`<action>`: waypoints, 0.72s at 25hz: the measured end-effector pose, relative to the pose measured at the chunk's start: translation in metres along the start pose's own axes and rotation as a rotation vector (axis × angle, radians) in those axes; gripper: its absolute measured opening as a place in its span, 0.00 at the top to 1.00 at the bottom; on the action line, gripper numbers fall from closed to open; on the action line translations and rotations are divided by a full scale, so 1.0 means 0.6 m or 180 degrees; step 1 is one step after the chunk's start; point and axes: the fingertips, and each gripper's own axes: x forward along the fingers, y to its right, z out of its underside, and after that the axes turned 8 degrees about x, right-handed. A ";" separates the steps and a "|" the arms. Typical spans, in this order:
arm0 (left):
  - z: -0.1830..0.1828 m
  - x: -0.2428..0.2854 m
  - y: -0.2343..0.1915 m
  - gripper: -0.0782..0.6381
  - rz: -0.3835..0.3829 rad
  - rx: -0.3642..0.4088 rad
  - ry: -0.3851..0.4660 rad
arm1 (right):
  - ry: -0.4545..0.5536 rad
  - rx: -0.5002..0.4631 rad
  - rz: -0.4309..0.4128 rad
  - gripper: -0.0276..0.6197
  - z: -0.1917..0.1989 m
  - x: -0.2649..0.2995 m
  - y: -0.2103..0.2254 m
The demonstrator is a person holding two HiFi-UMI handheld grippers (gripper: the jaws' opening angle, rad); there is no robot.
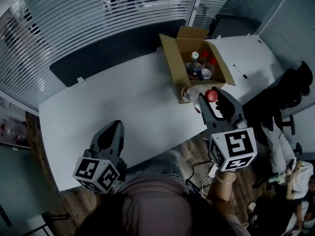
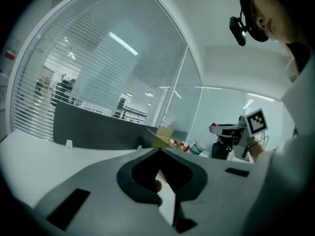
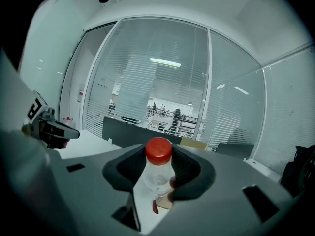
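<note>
My right gripper (image 1: 210, 100) is shut on a small clear bottle with a red cap (image 1: 211, 95), held just off the near corner of an open cardboard box (image 1: 174, 58). In the right gripper view the bottle (image 3: 158, 171) stands between the jaws with its cap above them. The box holds several more red- and white-capped bottles (image 1: 201, 65). My left gripper (image 1: 112, 134) hovers over the white table's (image 1: 123, 97) near edge, far from the box. Its jaws are shut with nothing between them (image 2: 158, 150).
The left gripper view shows the box (image 2: 165, 134) and my right gripper (image 2: 231, 130) off to the right. A dark pen (image 1: 240, 72) lies on the table beyond the box. A black office chair (image 1: 295, 85) and a seated person (image 1: 285, 161) are at the right. Slatted glass walls stand behind.
</note>
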 end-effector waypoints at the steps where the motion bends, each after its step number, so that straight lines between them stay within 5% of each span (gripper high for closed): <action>1: 0.001 -0.004 -0.003 0.88 -0.0030 -0.0007 0.0000 | -0.0014 -0.0005 -0.0031 0.69 0.002 0.004 -0.005; 18: 0.003 -0.082 -0.058 0.88 -0.0689 -0.0124 0.0041 | -0.0107 -0.0080 -0.0835 0.69 0.020 0.083 -0.128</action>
